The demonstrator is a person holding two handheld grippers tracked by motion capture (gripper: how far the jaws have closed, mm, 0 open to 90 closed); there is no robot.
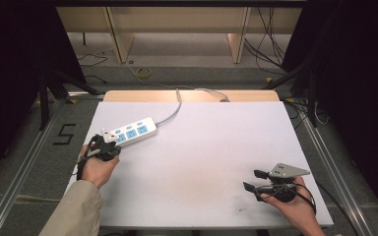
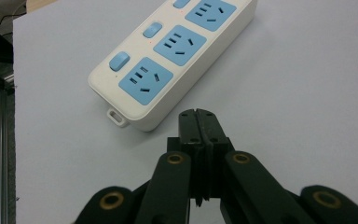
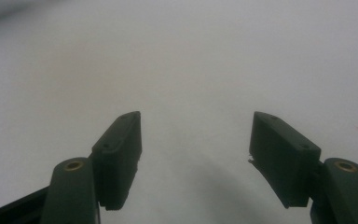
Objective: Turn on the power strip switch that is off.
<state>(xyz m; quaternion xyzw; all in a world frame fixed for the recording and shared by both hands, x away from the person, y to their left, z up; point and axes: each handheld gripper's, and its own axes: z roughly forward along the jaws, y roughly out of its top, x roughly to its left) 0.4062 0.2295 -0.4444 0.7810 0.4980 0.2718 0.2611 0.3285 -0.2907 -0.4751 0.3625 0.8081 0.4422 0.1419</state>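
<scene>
My left claw (image 2: 196, 122), jaws pressed together and apparently empty, sits just near of the power strip (image 2: 168, 60); my right claw (image 3: 196, 140) gapes wide over bare desk (image 1: 202, 147).

High view overhead, claw views close, sharing white table (image 1: 202, 147)

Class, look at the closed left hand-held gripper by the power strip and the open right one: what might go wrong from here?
1. The left hand-held gripper is shut just short of the power strip; pushing on could slide the strip rather than press a switch.
2. The strip's cable runs off the table's far edge and might drag.
3. The right hand-held gripper rests far away, offering no bracing.
</scene>
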